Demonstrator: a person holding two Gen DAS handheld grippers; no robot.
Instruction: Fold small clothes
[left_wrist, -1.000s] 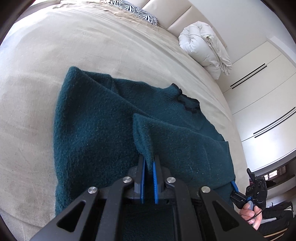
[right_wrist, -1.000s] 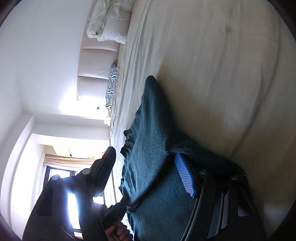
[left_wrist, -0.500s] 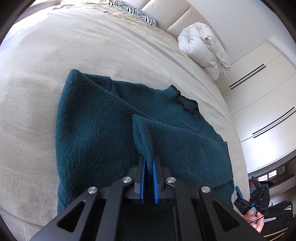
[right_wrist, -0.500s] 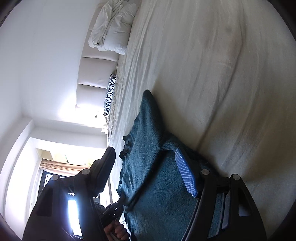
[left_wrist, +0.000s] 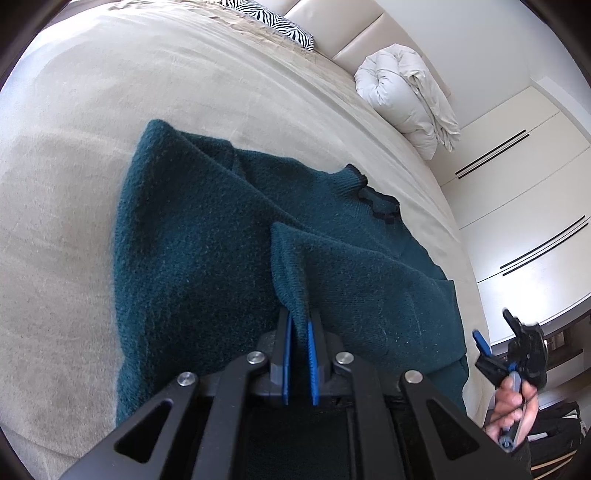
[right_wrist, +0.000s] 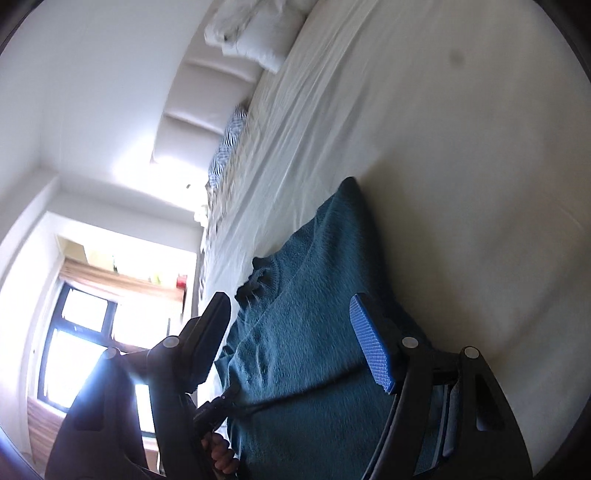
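Lying partly folded on the beige bed cover (left_wrist: 155, 92), the dark teal knitted sweater (left_wrist: 192, 258) has its collar toward two o'clock and its near hem at the bed's edge. The left tongs (left_wrist: 298, 328) are clenched on a raised ribbed cuff of the sweater, pinched between blue pads. The right tongs (right_wrist: 295, 325) stand released, spread wide above the sweater's right side with no cloth between their fingers; in the left view they sit at four o'clock, off the bed's edge. Wide bare bedding lies from nine to twelve o'clock. A white rolled duvet (left_wrist: 402, 99) rests at one o'clock.
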